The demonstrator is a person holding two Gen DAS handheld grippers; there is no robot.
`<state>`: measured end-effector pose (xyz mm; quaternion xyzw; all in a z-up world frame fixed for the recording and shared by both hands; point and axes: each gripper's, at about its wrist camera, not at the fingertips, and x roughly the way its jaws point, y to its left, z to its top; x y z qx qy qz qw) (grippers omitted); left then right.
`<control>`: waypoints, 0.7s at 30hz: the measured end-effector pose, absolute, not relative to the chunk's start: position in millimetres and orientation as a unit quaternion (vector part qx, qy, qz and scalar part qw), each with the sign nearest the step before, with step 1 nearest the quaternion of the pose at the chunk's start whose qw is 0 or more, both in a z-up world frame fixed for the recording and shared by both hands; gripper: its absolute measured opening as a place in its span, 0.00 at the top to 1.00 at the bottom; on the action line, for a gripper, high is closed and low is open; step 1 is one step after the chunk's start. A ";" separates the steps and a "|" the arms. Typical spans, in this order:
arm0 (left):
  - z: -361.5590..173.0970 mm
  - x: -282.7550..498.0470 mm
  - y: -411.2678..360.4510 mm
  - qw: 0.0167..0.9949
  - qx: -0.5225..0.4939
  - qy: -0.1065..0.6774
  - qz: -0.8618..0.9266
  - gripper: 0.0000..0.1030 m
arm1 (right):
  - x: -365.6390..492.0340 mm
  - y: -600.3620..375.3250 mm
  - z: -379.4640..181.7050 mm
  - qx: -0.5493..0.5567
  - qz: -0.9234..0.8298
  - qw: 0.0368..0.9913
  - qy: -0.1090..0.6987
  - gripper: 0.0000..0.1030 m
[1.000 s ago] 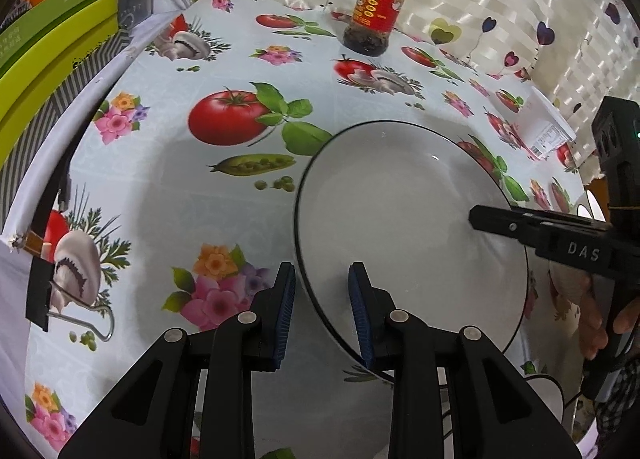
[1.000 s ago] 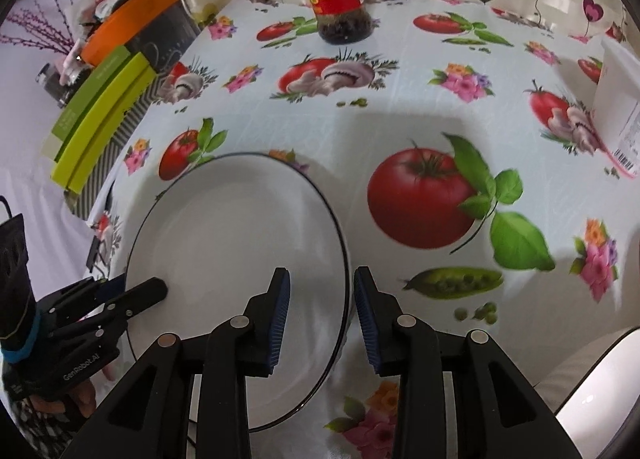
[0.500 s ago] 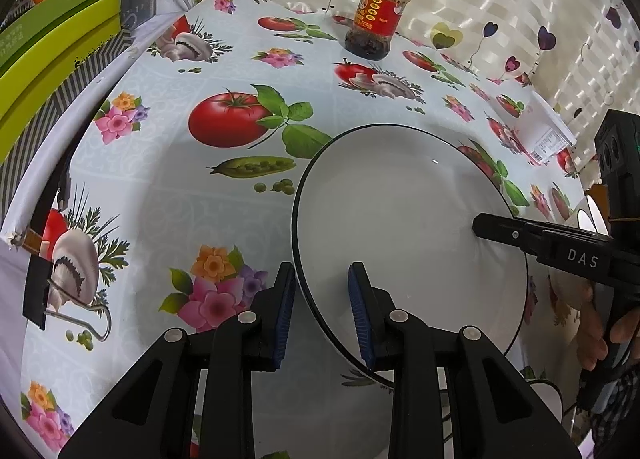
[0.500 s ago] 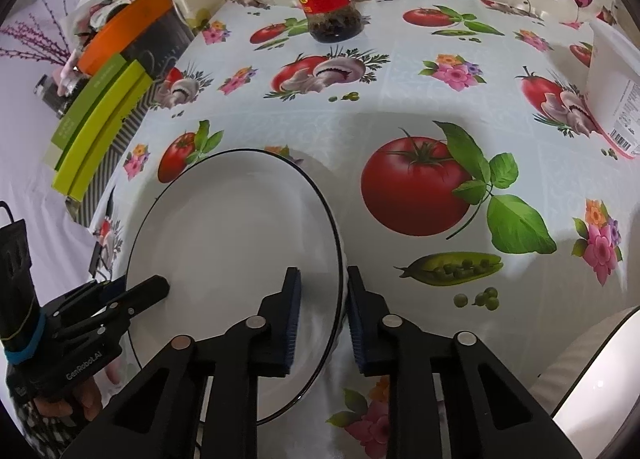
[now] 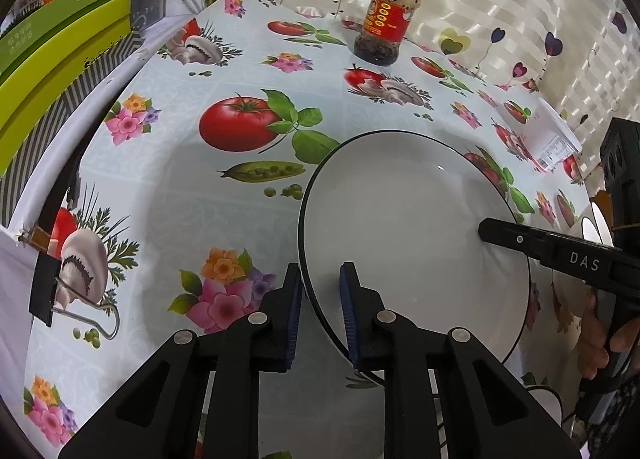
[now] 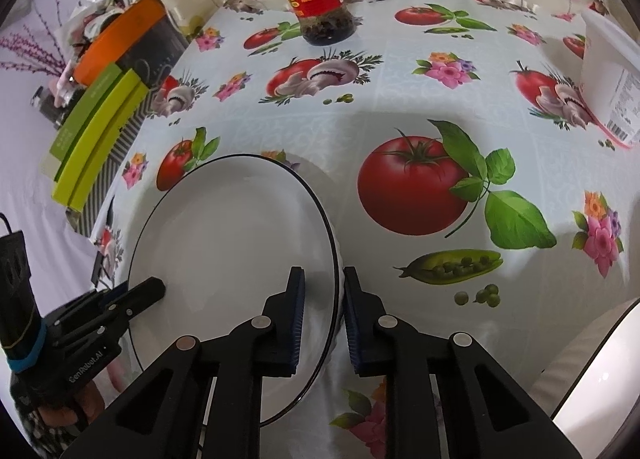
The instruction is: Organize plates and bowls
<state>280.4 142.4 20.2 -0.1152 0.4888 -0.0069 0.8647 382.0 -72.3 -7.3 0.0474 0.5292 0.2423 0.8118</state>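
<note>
Left wrist view showed a table (image 5: 168, 195) covered in an oilcloth printed with tomatoes, mushrooms, peas and flowers, filling most of the frame. A white plate (image 5: 404, 235) with a thin dark rim lay at centre right of that view and at lower left in the right wrist view. The left gripper (image 5: 320, 313), at bottom centre, had just been closing, its blue pads straddling the plate's near left rim, clamped on it. The right gripper (image 6: 323, 315) had likewise just been closing, and gripped the plate's opposite edge, the rim caught between its pads; in the left wrist view its finger reached onto the plate from the right. Green and orange boxes (image 5: 68, 43) stood stacked at upper left. A red-labelled jar (image 5: 386, 19) stood upright at top centre, well apart from the plate.
</note>
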 end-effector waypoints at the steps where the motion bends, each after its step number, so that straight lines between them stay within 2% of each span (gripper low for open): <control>1: 20.4 280.5 142.8 0.865 -0.116 0.489 -0.005 0.81 | 381.8 -71.8 -7.2 0.048 0.242 0.812 0.529 0.83; 21: 32.8 282.4 145.9 0.870 -0.126 0.477 -0.001 0.81 | 380.1 -76.0 4.5 0.071 0.249 0.815 0.518 0.83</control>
